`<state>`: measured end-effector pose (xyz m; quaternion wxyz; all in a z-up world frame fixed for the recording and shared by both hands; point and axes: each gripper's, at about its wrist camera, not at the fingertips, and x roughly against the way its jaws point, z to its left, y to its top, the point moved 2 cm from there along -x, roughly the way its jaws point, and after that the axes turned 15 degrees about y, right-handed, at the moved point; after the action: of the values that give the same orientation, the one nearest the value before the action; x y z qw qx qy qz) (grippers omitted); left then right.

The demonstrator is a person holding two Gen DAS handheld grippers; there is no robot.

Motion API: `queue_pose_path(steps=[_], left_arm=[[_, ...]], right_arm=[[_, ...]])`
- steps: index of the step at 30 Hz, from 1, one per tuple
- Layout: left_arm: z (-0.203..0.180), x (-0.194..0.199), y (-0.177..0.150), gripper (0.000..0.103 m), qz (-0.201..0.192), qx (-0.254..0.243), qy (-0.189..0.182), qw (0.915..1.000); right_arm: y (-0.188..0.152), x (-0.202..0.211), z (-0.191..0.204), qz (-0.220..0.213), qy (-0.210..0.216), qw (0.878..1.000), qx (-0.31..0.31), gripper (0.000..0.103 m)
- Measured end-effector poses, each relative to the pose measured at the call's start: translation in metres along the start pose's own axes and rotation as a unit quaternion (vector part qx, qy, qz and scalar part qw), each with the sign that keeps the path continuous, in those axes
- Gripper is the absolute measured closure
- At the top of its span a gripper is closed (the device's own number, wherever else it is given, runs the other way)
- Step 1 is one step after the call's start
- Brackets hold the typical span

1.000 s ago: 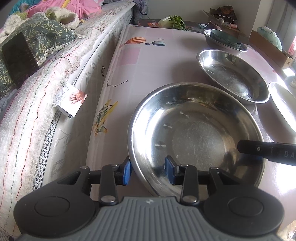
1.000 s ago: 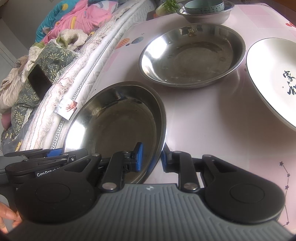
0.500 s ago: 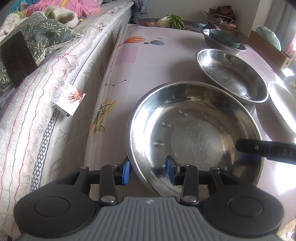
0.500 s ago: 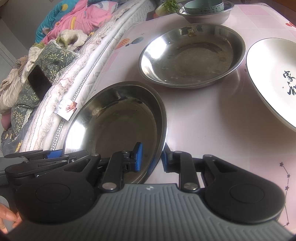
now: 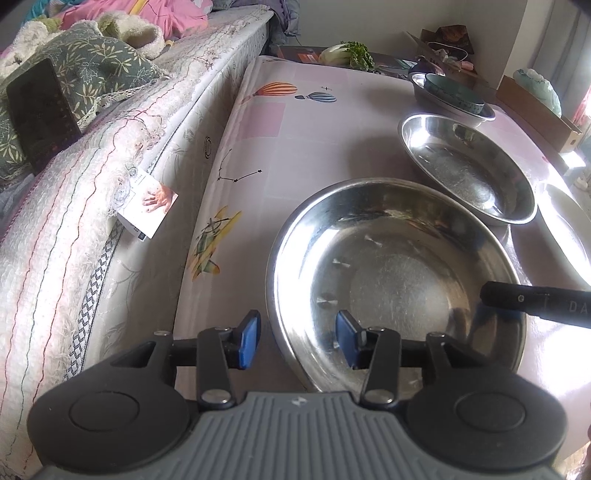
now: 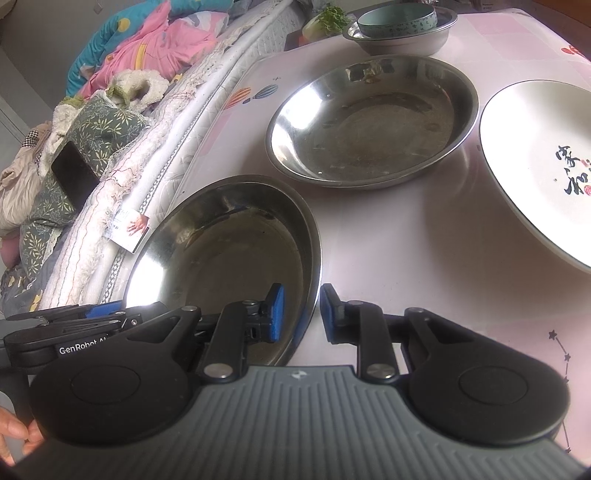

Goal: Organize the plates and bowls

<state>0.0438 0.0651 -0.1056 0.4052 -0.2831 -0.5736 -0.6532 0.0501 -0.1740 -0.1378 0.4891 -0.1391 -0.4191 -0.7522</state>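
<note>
A large steel plate lies on the pink table, close in front of both grippers; it also shows in the right wrist view. My left gripper is open, its jaws straddling the plate's near-left rim without pinching it. My right gripper is open, its jaws astride the plate's right rim with gaps on both sides. A second steel plate sits farther back. A white ceramic plate with black writing lies to the right. A teal bowl sits inside a steel bowl at the back.
A bed with quilt, pillow and a black phone runs along the table's left edge. A paper card hangs at the bed's side. Greens and a cardboard box lie at the far end.
My left gripper's jaws have spread wider around the plate's rim. The right gripper's jaws have opened slightly. The plate stays in place.
</note>
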Motion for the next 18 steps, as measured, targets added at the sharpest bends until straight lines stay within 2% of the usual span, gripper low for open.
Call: queue_pose_path(steps=[6, 11, 18], left_arm=[[0.0014, -0.0077, 0.0029, 0.061, 0.001, 0.005, -0.003, 1.0000], [-0.0020, -0.0094, 0.0024, 0.070, 0.000, 0.002, -0.001, 1.0000], [-0.0028, -0.0053, 0.0010, 0.071, -0.006, -0.003, 0.005, 1.0000]], right_arm=[[0.0020, -0.0031, -0.0016, -0.006, -0.006, 1.000, 0.006, 0.085], [0.0005, -0.0074, 0.0031, -0.004, -0.007, 1.000, 0.016, 0.088], [-0.0011, -0.0065, 0.0067, -0.004, -0.012, 1.000, 0.025, 0.088]])
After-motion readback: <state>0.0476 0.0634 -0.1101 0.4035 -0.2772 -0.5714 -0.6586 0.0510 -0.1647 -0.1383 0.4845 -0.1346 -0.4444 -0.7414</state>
